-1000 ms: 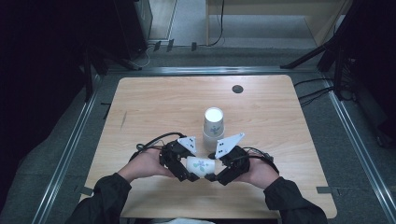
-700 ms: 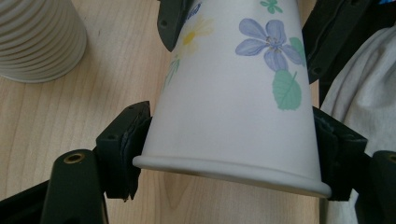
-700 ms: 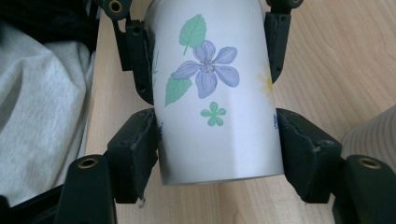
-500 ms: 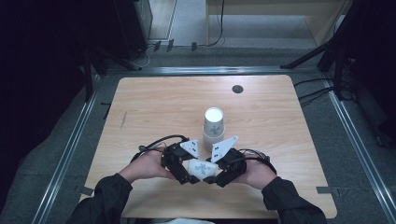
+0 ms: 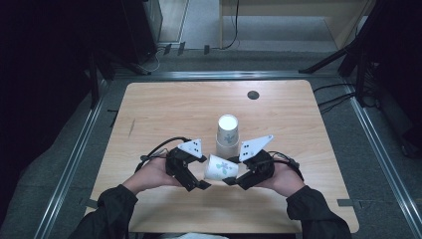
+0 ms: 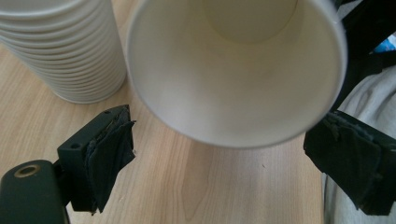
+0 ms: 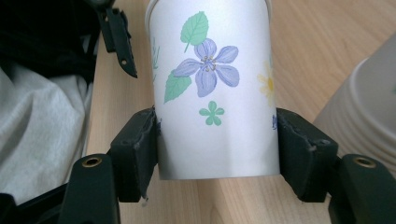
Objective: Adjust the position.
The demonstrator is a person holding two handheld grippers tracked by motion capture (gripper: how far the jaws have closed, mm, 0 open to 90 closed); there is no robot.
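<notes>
We go left to right. Left gripper [image 5: 199,180]: jaws spread wide, pads clear of the rim on both sides in the left gripper view, nothing pinched. They have just been opening; the floral paper cup [image 5: 220,168] sits between them but untouched.

The cup lies on its side above the table [image 5: 164,107], mouth toward the left gripper, just in front of the stack of paper cups [image 5: 227,134].

Right gripper [image 5: 234,180]: jaws pinching the cup's base end, both pads [image 7: 140,149] pressed on the wall in the right gripper view. It now carries the cup alone.

Risks, as we judge them:
- Thin paper wall, grip only near the base: squeeze too hard and the cup dents or ovalises.
- Long overhang from a base-end pinch: a quick swing could let it pivot or slip out.
- Stack is close: swinging the cup upright may clip it and topple or shift it.
- Left jaws stay near the rim: any drift could snag it.

Versus a second ago: the left jaws were clamped on the cup's mouth end, both grippers sharing it; now the left has let go. Stack is unchanged.
</notes>
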